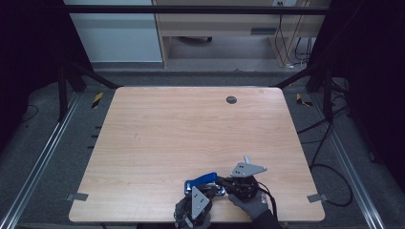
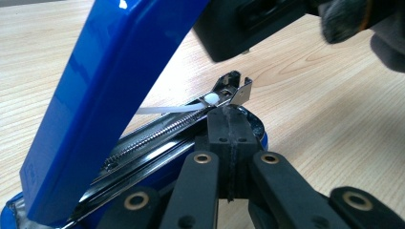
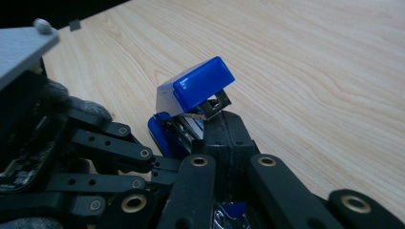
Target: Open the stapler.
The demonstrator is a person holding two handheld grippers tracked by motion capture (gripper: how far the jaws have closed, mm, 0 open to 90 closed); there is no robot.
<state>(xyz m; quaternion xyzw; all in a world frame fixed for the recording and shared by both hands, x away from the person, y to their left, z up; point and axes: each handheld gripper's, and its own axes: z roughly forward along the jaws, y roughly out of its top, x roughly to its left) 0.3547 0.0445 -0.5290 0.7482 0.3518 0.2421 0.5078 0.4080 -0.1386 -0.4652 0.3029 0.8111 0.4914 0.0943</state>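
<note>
Stapler (image 2: 95, 95) lid raised, base partly hidden; both claws pinched together beside it.

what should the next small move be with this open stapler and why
Probably steady the base and swing the blue lid further back. The stapler already stands open with its spring track exposed, and both the left gripper and right gripper look shut at its metal rail.

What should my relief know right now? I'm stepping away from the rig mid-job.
Left gripper: jaws shut at the metal staple track of the blue stapler, near its front end.
Right gripper: jaws shut, beside the stapler at the table's near edge.
Done: the blue lid is swung up, track and spring exposed.
Left: whatever the open track is for, probably loading staples, then closing the lid. No staples visible.
</note>
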